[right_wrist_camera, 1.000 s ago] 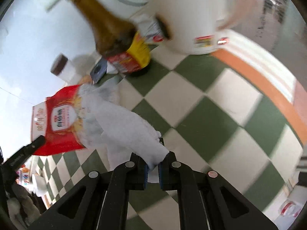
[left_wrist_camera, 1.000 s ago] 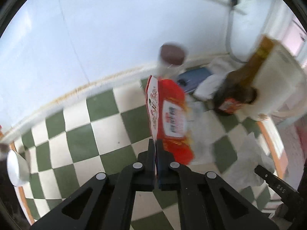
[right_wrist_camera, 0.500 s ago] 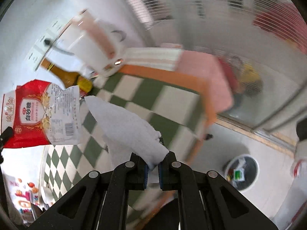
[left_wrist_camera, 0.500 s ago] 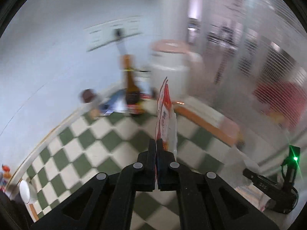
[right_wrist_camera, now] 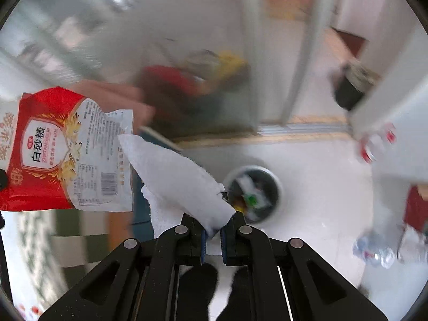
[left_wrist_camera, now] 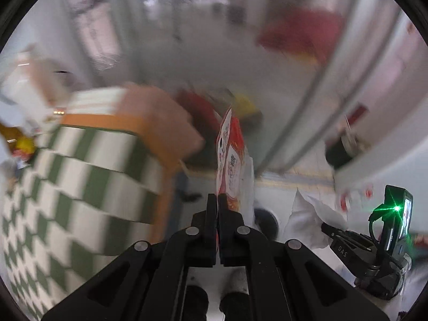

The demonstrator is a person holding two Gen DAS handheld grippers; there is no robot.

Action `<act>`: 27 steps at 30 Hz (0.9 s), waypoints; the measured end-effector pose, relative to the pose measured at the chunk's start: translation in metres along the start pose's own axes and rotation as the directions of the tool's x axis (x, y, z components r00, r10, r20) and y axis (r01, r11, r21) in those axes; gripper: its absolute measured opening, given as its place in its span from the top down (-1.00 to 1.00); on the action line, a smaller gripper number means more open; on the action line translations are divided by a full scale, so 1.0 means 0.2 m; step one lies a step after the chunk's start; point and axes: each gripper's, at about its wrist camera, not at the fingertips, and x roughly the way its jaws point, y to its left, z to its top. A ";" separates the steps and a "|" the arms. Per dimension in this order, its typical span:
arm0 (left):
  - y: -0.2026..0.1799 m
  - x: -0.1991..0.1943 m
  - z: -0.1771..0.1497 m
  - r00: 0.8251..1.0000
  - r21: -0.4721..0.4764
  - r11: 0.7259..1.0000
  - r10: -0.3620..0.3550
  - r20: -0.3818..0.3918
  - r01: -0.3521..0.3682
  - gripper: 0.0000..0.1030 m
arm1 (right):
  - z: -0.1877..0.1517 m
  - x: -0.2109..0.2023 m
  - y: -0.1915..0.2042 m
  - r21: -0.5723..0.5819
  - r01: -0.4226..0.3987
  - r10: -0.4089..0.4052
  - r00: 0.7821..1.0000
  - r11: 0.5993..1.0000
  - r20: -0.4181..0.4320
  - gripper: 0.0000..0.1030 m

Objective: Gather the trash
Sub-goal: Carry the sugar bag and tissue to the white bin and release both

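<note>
One wrapper (right_wrist_camera: 61,155), one tissue (right_wrist_camera: 179,184)

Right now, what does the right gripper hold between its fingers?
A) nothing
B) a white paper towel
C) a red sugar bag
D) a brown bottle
B: in the right wrist view, the right gripper is shut on the white paper towel, which sticks out from between its fingers, while the red sugar bag hangs off to the left, held by the other gripper.
</note>
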 end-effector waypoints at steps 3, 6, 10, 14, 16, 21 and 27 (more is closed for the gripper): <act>-0.22 0.37 -0.08 0.995 0.069 0.997 -0.013 -0.095 0.019 1.00 | -0.05 0.23 -0.25 0.079 0.047 -0.043 0.998 0.996 -0.051 0.84; -0.38 0.70 -0.17 0.985 0.120 0.992 -0.004 -0.175 0.025 1.00 | -0.12 0.52 -0.43 0.143 0.062 -0.047 0.994 0.988 -0.100 0.84; -0.53 1.20 -0.33 0.964 0.178 0.984 0.035 -0.264 0.013 1.00 | -0.23 0.92 -0.65 0.166 0.102 -0.078 0.987 0.981 -0.141 0.84; -0.58 1.67 -0.48 0.938 0.205 0.979 0.060 -0.342 0.012 1.00 | -0.31 1.33 -0.79 0.222 0.115 -0.071 0.978 0.968 -0.196 0.84; -0.61 1.88 -0.54 0.922 0.212 0.977 0.065 -0.382 0.019 1.00 | -0.34 1.50 -0.83 0.246 0.110 -0.059 0.976 0.963 -0.208 0.84; -0.63 2.30 -0.64 0.873 0.135 0.989 0.020 -0.488 0.053 1.00 | -0.34 1.87 -0.87 0.275 0.086 -0.020 0.972 0.958 -0.233 0.84; -0.69 2.58 -0.71 0.832 0.139 0.987 0.007 -0.555 0.085 0.96 | -0.34 2.17 -0.85 0.260 0.066 0.014 0.955 0.963 -0.296 0.81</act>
